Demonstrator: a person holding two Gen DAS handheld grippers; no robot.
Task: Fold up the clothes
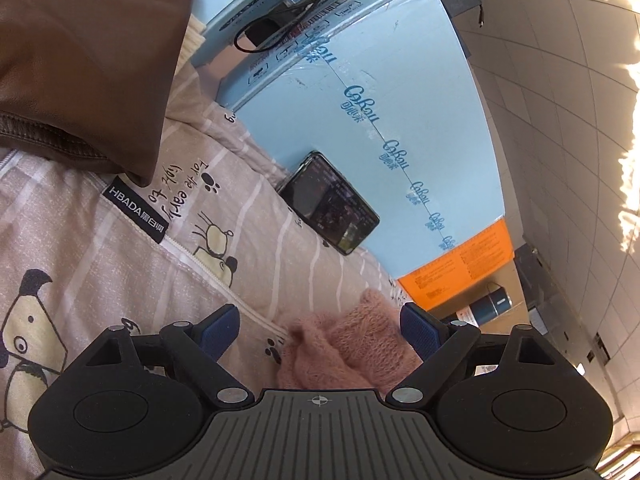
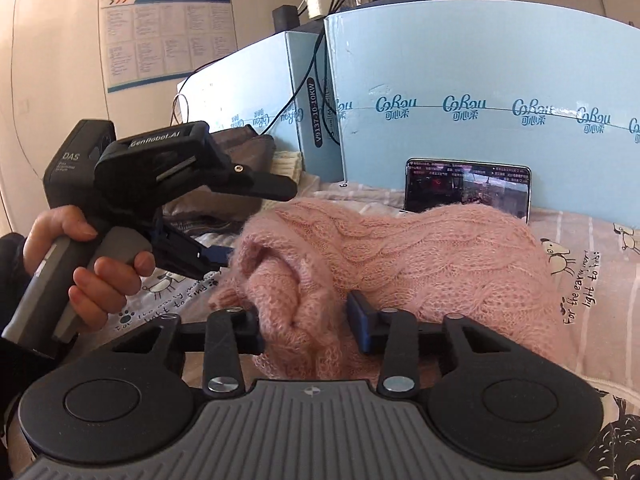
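The right gripper (image 2: pixel 306 322) stands partly apart, with bunched folds of the pink sweater (image 2: pixel 400 252) between its blue pads. The sweater lies crumpled on the dog-print bedsheet (image 2: pixel 592 264). At the sweater's left edge, the left gripper (image 1: pixel 320 330) gapes wide, a hand (image 2: pixel 86 268) on its handle. Behind the sweater, a phone (image 2: pixel 466 190) leans on a blue box (image 2: pixel 480 72).

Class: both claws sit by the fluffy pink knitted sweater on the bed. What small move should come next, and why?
Probably close the right claw on the bunched fold of the fluffy pink knitted sweater: its jaws stand open around that fabric, while the left claw is open too, gripping nothing.
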